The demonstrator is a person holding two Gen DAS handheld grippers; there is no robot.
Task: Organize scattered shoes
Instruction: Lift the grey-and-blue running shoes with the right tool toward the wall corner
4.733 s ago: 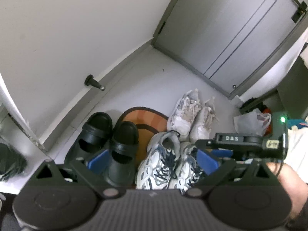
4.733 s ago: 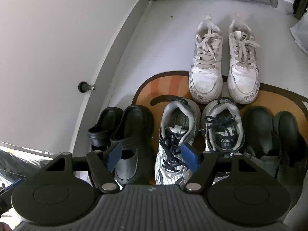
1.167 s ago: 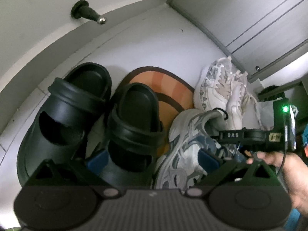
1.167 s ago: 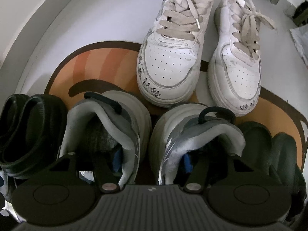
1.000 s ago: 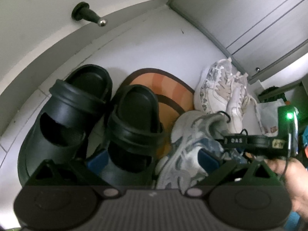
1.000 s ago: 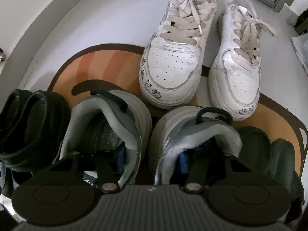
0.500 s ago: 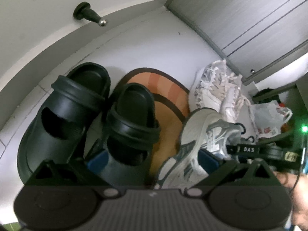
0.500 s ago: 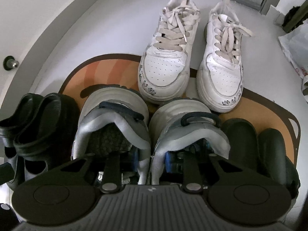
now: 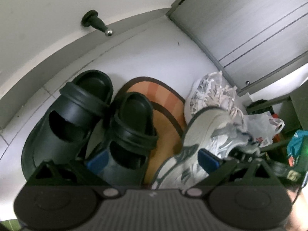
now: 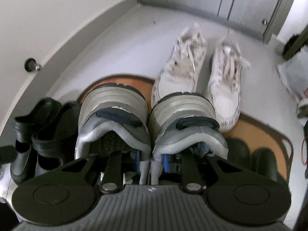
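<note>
Two grey sneakers (image 10: 113,111) (image 10: 182,111) hang heel-up, side by side, above the orange mat (image 10: 256,132). My right gripper (image 10: 150,156) is shut on their inner collars, pinched together between the blue pads. In the left wrist view one raised grey sneaker (image 9: 204,134) tilts at the right. My left gripper (image 9: 152,160) stands open low over the nearer of two black clogs (image 9: 132,119) (image 9: 73,111), its pads apart and pressing nothing. A white sneaker pair (image 10: 182,67) (image 10: 227,77) rests on the floor beyond the mat.
A dark green pair of shoes (image 10: 250,161) sits on the mat's right end. The door stopper (image 9: 96,22) juts from the wall at left. Grey cabinet doors (image 9: 250,19) close the far side. A plastic bag (image 9: 259,123) lies at right.
The right gripper's fingers closed, drawing the two grey sneakers' collars together, and rose with both shoes off the mat. My left gripper stayed almost still over the clogs.
</note>
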